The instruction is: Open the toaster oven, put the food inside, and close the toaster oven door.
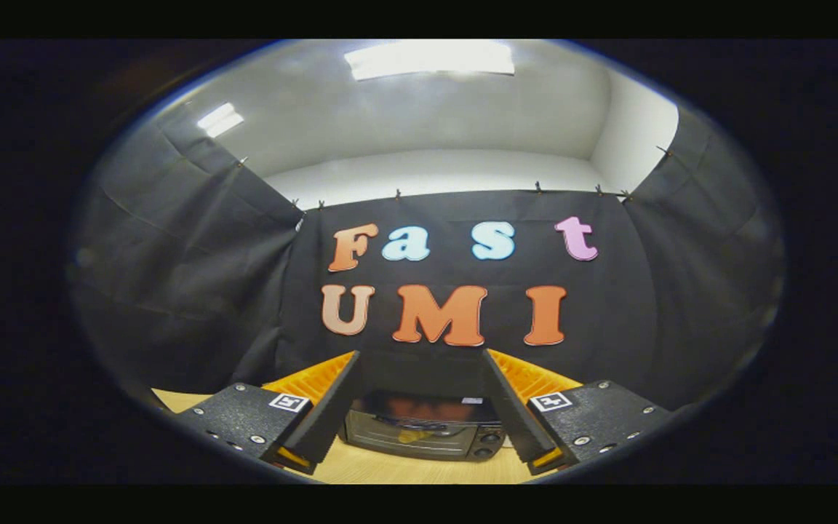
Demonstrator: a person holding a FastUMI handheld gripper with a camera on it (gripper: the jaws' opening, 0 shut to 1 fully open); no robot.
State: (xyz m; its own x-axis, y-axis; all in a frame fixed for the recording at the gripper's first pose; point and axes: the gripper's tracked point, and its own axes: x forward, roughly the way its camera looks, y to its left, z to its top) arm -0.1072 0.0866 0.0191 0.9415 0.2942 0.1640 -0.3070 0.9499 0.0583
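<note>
Gripper view, gripper fingers spread, boxy glossy toaster oven beyond, door seemingly closed

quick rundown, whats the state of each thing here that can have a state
black toaster oven with glass door: door closed, standing on the light wooden table, beyond the fingers
gripper: open, fingers spread wide, holding nothing
ceiling light panel: on
</note>
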